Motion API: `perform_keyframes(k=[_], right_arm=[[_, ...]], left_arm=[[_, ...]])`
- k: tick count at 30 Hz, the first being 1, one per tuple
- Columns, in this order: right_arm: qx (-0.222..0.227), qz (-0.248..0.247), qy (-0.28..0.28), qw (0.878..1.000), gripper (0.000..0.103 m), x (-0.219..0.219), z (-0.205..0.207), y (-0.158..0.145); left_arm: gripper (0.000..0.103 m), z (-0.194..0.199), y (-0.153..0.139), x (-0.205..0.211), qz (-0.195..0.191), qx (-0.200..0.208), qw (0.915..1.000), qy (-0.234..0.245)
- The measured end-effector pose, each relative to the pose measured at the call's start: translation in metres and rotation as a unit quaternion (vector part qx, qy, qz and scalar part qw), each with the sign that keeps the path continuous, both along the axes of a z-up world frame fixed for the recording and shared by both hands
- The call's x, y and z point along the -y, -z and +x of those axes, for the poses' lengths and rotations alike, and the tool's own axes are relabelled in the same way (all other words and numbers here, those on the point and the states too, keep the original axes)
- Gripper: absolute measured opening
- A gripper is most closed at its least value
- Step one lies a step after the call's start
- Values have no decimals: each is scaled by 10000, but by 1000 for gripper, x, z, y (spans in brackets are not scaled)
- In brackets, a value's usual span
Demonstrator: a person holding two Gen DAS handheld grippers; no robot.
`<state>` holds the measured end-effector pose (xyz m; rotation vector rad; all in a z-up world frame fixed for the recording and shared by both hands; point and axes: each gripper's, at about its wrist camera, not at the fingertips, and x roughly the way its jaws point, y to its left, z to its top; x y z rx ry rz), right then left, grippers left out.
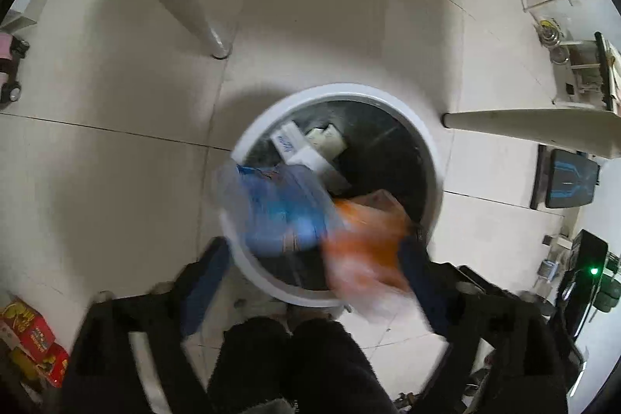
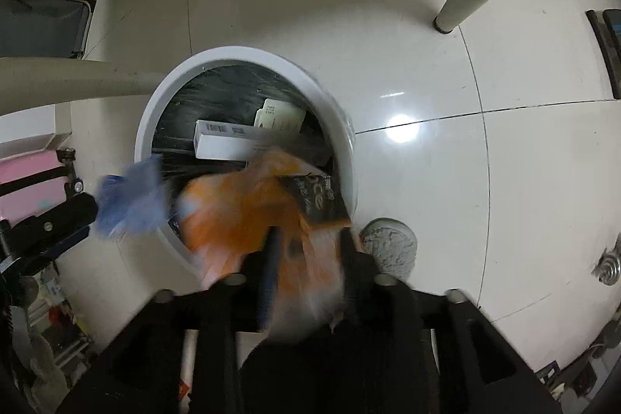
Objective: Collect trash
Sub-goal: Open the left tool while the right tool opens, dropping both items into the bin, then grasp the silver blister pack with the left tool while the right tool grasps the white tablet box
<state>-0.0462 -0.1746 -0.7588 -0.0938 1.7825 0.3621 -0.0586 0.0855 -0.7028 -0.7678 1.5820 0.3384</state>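
1. On the pale tiled floor (image 1: 116,96) stands a round white trash bin (image 1: 388,96) lined with a black bag, and both wrist views look straight down into it.
2. Inside the bin lie a long white carton (image 2: 221,142) with blue print and, just beyond it, a cream-coloured card box (image 2: 277,119).
3. The left claw (image 1: 314,258) hangs over the near rim of the bin with its fingers spread wide, one dark blue-padded finger (image 1: 205,278) on each side of the rim.
4. A blue plastic wrapper (image 1: 279,208), smeared by motion blur, sits between and just ahead of those spread fingers, over the near-left part of the bin's mouth; I cannot tell whether any finger touches it.
5. In the right wrist view the same blue wrapper (image 2: 132,200) shows beside the tip of the left claw, over the bin's left edge.
6. The right claw (image 2: 310,247) has its two fingers fairly close together with an orange wrapper (image 2: 240,216) between them; the blur hides whether they pinch it, so its grip cannot be told.
7. The orange wrapper spreads forward from the right claw over the near rim, and a dark packet (image 2: 318,200) with pale lettering lies against its far right side.
8. Cream bench legs (image 1: 209,26) stand on the floor beyond and beside the bin.
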Motion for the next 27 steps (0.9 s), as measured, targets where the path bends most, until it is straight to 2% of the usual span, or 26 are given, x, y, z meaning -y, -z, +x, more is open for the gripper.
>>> perform_keyframes(k=[4,5,6,9,11,18,27], right_arm=[[165,27,-92,9998,86,1,1,-13],[203,-15,-148,9997,97,0,0,-17],[284,-102,-245,9992,102,-2,-2,-22],[433,-271,-433,9978,102,-7,-7,-32],[494,-341,-513,9969,102,-9,-11,-44],[705,-389,-515,9954,102,-7,-15,-102],[1005,-385,-557,9926,102,-4,-17,-208]], left_arm=[[100,-6,-19,-2,477,-66,9987,151],[100,-5,-22,-2,612,-81,9979,218],[100,-6,-28,1,795,-89,9963,316],[100,-10,-45,12,1256,-174,9900,613],[100,-12,-53,15,1348,-220,9882,688],[100,-19,-97,29,1439,-226,9862,787],[99,-22,-177,42,1440,-16,9864,796]])
